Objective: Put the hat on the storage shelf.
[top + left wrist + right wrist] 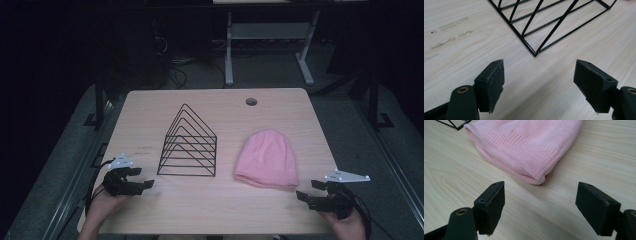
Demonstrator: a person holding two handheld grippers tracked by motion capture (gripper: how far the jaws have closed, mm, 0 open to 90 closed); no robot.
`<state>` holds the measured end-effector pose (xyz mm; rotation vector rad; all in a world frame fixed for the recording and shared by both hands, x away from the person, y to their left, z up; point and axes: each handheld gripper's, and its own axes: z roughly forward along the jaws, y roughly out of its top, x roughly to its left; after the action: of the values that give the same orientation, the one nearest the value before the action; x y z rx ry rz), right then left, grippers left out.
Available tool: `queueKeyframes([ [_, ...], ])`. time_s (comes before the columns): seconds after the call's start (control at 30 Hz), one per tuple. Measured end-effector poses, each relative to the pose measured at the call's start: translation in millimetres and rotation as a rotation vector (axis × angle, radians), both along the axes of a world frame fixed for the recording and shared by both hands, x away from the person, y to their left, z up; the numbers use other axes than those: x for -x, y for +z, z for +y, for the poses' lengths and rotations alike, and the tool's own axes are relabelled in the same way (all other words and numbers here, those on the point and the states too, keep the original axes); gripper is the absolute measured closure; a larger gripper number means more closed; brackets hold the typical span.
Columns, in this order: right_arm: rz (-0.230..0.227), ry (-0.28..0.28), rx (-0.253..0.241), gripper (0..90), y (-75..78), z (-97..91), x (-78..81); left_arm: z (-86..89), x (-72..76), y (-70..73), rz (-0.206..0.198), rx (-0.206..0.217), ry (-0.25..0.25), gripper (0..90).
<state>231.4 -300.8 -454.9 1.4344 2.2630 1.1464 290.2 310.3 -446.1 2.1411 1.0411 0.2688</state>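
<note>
Two items are lying on the wooden table (150, 107): a pink knit beanie (267, 159), flat at right of centre with its ribbed brim facing the near edge, and a black wire file rack (189, 144), standing upright just left of it and apart from it. The right gripper (307, 190) is hovering near the brim's right corner with jaws standing wide and nothing between them; the left gripper (143, 178) is waiting beside the rack's near left corner, likewise spread and empty. Step in hand, as judged: reaching for the beanie's brim. Handling note: the knit is looking soft and limp, so the right gripper is best going in low, sliding one pad under the doubled ribbed edge and pinching both layers before lifting; the left gripper is well placed for steadying the light rack.
</note>
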Motion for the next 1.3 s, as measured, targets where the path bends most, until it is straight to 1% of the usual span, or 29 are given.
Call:
queueKeyframes([
  [0.07,0.007,-0.001,-0.002,22.9,-0.5,0.1,-1.0,-0.8,-1.0,-1.3,0.003,-0.012,-0.002,24.7],
  [0.2,0.007,0.0,-0.001,22.8,-0.8,-0.2,-2.3,-2.0,-0.2,-2.3,0.008,-0.016,-0.004,24.7],
  [0.27,0.005,0.004,-0.015,21.7,1.1,-0.7,-2.4,-2.1,0.0,-2.5,0.007,-0.024,-0.013,24.7],
  [0.3,0.009,0.008,-0.019,20.7,2.8,-0.7,-2.7,-1.9,-0.5,-2.5,0.003,-0.029,-0.016,24.7],
  [0.33,0.009,0.006,-0.021,20.1,4.7,-0.4,-2.8,-2.1,0.0,-2.5,0.006,-0.025,-0.008,24.7],
  [0.43,0.002,0.017,-0.018,19.3,11.3,2.7,-3.9,-1.0,0.8,-2.5,-0.001,-0.02,-0.004,24.7],
  [0.47,-0.005,0.024,-0.02,19.0,13.1,3.7,-5.2,-0.6,1.6,-2.2,0.003,-0.023,-0.006,24.7],
  [0.53,-0.002,0.038,-0.023,18.8,18.0,7.3,-8.2,-1.0,2.7,-2.2,0.004,-0.019,-0.003,24.8],
  [0.7,0.002,0.061,-0.011,18.5,25.4,14.3,-14.2,-1.0,3.8,0.3,-0.008,-0.018,-0.009,24.7],
  [0.8,0.006,0.078,0.006,18.3,29.0,17.1,-18.6,-1.8,3.1,0.3,-0.013,-0.017,-0.008,24.7],
  [0.93,0.027,0.072,-0.008,18.0,32.9,19.2,-24.1,-1.7,3.2,-0.6,-0.008,-0.017,-0.005,24.7],
  [1.0,0.029,0.083,-0.008,17.7,33.3,20.2,-27.7,-1.5,3.3,-0.5,-0.005,-0.02,-0.006,24.7],
  [1.2,0.045,0.117,0.025,16.9,37.3,30.3,-36.8,-2.0,3.9,-0.3,-0.005,-0.013,-0.002,24.7],
  [1.3,0.051,0.132,0.04,16.8,39.7,34.8,-41.4,-1.8,3.8,0.0,-0.006,-0.016,-0.005,24.7],
])
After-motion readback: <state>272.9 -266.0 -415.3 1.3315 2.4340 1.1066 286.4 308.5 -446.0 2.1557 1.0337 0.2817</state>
